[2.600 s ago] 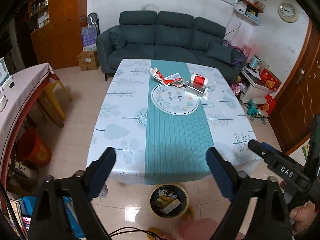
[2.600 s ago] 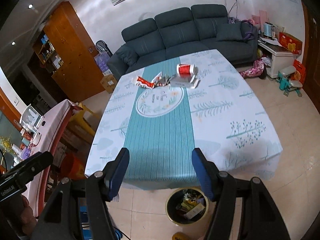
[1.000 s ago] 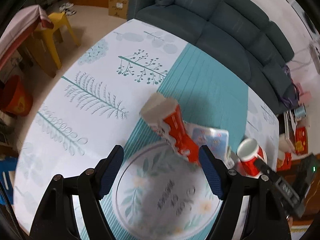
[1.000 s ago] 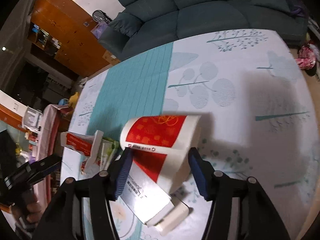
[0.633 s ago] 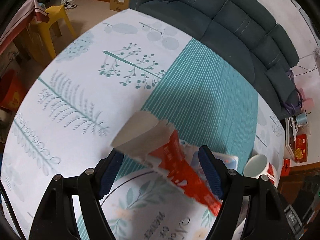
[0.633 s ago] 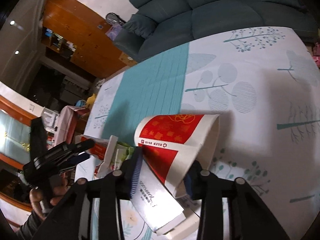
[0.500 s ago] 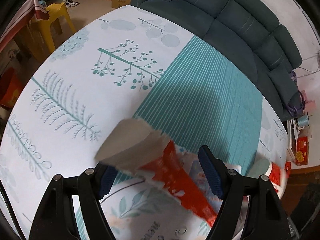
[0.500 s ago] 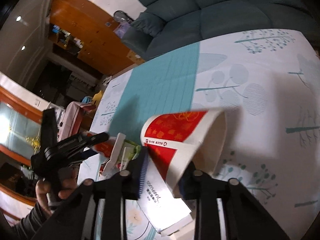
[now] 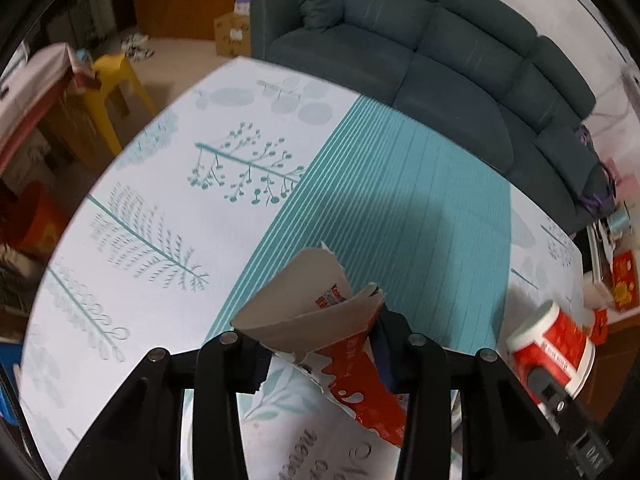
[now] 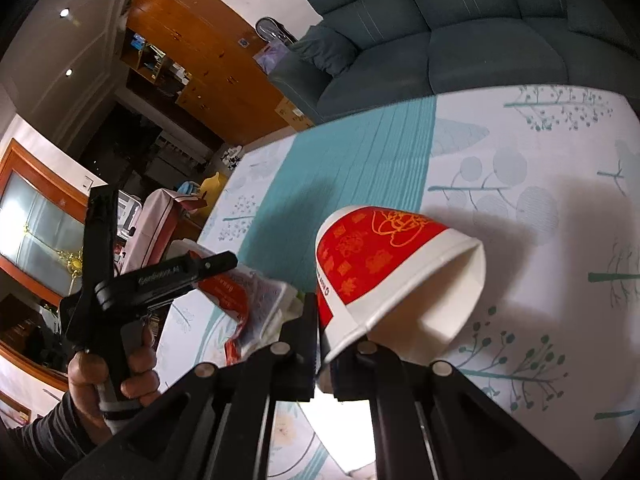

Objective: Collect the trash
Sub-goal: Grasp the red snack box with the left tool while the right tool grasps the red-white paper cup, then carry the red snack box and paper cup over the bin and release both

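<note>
Since a second ago our right gripper has clamped on the cup wall and tipped it up off the table. Left gripper jaws are closing around the torn carton, which is between them. Both pieces look nearly secured, bin next. Only the right view shows the hand on the left tool; only the left shows the carton's flap.

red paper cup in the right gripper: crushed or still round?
Crushed. The right gripper is shut on the paper cup, pinching its rim flat; the mouth is squashed to a narrow slit and the wall is creased.
</note>
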{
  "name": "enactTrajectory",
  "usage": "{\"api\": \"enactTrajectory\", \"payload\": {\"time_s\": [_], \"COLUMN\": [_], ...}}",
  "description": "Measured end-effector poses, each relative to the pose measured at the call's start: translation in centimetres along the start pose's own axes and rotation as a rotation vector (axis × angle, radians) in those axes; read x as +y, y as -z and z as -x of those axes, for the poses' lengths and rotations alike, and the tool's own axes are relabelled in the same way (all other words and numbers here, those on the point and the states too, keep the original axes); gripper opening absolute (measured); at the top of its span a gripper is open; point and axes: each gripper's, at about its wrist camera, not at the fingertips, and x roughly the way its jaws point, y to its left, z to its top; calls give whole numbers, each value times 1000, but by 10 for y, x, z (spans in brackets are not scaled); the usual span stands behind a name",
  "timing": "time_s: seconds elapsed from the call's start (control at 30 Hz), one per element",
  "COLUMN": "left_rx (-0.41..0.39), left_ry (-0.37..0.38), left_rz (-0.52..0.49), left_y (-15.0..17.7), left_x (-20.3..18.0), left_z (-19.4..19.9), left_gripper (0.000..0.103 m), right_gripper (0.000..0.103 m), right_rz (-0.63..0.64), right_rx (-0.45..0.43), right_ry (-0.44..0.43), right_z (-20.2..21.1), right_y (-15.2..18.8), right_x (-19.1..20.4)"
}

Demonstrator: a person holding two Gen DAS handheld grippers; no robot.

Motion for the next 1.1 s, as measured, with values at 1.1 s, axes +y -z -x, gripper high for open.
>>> {"api": "enactTrajectory", "payload": {"time_s": [1.1], "left_rx": [-69], "left_ry": [123], "left_rz": [-161], "left_y": [225], "left_x": [163], "left_z": [243], "left_gripper": [40], "right_gripper": [4], "right_rz": [47], "right_rx": [51], "right_ry": [3], "right_z": [78], "right_y": [251], "right_x": [200]}}
